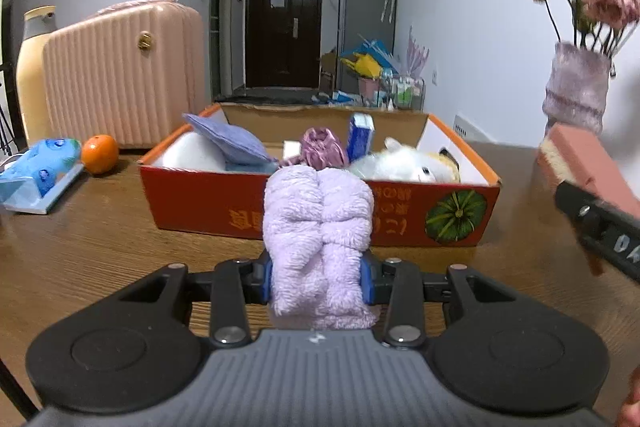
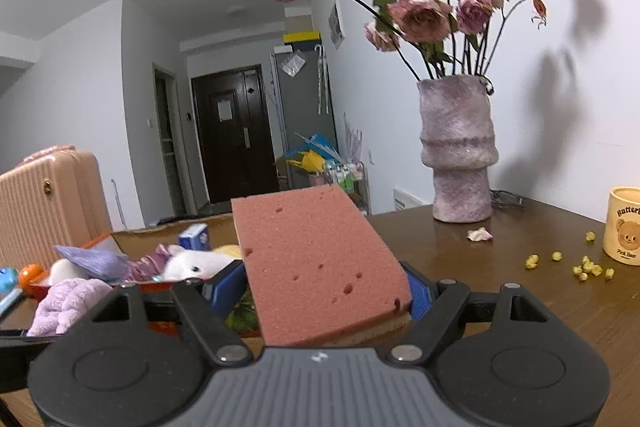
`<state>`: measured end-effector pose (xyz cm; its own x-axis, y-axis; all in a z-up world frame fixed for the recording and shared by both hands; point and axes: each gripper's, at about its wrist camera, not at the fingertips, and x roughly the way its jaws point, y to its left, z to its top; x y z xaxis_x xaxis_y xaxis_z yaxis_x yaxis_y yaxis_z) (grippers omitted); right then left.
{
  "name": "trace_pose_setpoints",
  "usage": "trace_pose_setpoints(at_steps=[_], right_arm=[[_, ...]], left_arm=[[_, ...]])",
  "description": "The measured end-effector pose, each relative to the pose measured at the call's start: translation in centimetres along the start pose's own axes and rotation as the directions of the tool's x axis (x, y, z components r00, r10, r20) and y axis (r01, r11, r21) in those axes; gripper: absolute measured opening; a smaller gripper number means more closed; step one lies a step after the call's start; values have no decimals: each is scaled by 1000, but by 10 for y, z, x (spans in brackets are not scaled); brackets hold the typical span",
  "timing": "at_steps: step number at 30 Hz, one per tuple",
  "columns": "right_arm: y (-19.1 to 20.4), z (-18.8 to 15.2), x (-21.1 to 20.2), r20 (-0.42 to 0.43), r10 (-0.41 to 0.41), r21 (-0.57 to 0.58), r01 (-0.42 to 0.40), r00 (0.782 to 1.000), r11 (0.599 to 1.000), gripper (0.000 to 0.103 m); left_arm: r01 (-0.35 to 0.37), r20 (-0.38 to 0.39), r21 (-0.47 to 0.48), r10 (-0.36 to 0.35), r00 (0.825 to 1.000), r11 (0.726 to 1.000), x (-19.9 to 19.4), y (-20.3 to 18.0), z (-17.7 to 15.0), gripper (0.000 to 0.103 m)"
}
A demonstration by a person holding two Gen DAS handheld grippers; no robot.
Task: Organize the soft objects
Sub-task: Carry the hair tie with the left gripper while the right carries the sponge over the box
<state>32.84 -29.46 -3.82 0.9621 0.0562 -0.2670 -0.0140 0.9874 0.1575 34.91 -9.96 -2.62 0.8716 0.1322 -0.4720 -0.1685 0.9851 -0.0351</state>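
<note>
My left gripper is shut on a lilac fluffy towel, bunched between the blue pads and held above the wooden table, just in front of the orange cardboard box. Inside the box lie a white plush toy, a lilac pillow, a purple scrunchie and a small blue carton. My right gripper is shut on a pink sponge with a yellow underside, held to the right of the box. The same sponge shows at the right edge of the left wrist view. The towel appears low left in the right wrist view.
A pink suitcase, an orange and a blue toy stand left of the box. A vase of dried roses, a cream mug and several yellow crumbs occupy the table's right side by the wall.
</note>
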Motion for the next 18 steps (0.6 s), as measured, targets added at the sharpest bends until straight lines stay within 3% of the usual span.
trace_pose_setpoints(at_steps=[7, 18], right_arm=[[27, -3, -7, 43, 6, 37, -7, 999, 999, 79], [57, -6, -12, 90, -12, 55, 7, 996, 998, 80]], left_arm=[[-5, 44, -59, 7, 999, 998, -16, 31, 7, 38], [-15, 99, -77, 23, 995, 997, -18, 63, 19, 38]])
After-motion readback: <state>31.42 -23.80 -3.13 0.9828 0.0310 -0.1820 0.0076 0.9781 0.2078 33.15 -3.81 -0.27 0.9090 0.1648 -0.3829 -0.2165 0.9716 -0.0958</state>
